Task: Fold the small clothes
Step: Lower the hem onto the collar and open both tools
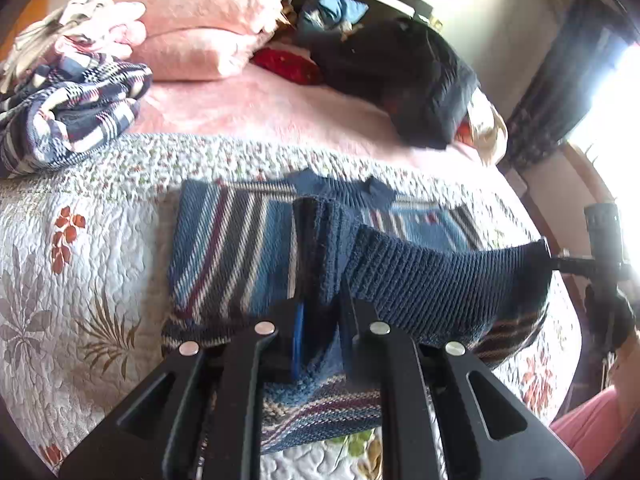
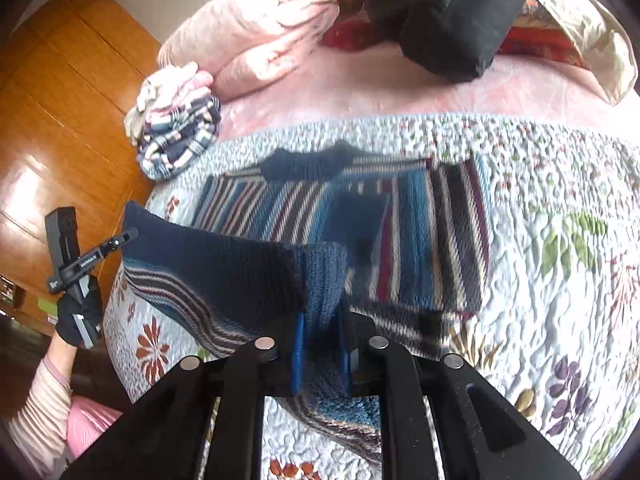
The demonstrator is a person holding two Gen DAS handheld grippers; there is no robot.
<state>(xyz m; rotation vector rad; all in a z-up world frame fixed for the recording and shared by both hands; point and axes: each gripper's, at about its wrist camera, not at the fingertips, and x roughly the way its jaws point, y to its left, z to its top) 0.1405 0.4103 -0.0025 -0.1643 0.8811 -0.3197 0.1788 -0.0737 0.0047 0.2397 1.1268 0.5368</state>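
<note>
left wrist: ribbed striped knit sweater (image 1: 224, 248)

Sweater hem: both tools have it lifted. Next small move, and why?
Probably carry the hem forward toward the collar and lay it down. Both the left tool and the right tool are shut on the hem, which hangs taut between them above the sweater, whose sleeves look already folded in.

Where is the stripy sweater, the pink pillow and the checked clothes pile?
sweater (image 2: 420, 216), right wrist view, on its striped body
pink pillow (image 1: 192, 12), left wrist view, on its top face
checked clothes (image 1: 72, 108), left wrist view, middle of the pile
</note>
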